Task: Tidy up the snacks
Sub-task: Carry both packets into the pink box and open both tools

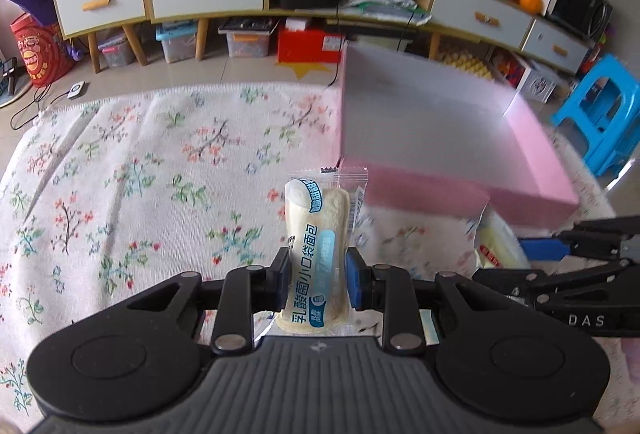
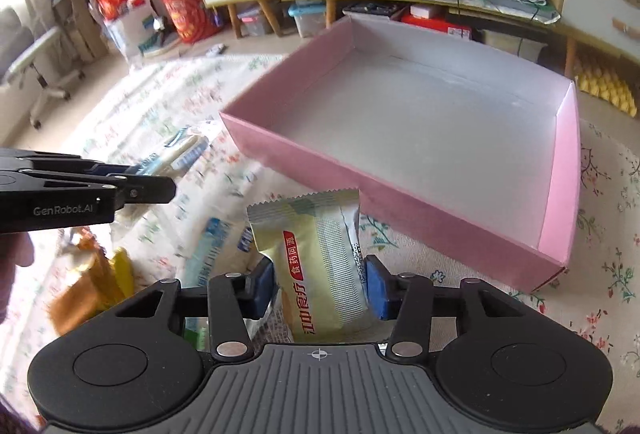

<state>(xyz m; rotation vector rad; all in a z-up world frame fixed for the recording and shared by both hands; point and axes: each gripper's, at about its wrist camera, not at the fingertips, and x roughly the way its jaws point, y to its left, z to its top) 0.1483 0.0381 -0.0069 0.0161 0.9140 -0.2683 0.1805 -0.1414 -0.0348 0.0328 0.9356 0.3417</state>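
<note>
While both tools already carry a snack, the step in hand is, by my reading, the carry into the shallow pink cardboard box with the pale grey floor (image 2: pixel 420 121), and doing it well means lifting each packet clear of the box's near wall before letting go. To the left of the box, the left gripper (image 1: pixel 318 274) is closed tight on a slim clear-wrapped bread roll packet with blue and white print (image 1: pixel 318 246); its blue pads pinch the packet at the waist, so the packet stands upright with its sealed top just in front of the box's near left corner. It should travel rightward and over the rim, tipped little, since the tall packet could catch the wall. Just in front of the box's near wall, the right gripper (image 2: pixel 320 286) has its jaws part-way in, with a pale yellow-green foil snack packet with a red label (image 2: pixel 316 262) between them — the right pad touches the packet's edge and the left pad sits at its other side, though how firm that hold is I cannot tell. A firmer squeeze before lifting seems wise.

The left wrist view shows the bread packet's grip plainly, but the box only from its near left corner. The right wrist view looks straight into the box — nothing lies in it — and shows loose snack packets (image 2: pixel 208 254) on the floral tablecloth (image 2: pixel 600 314) left of the box, which the other view mostly hides.
</note>
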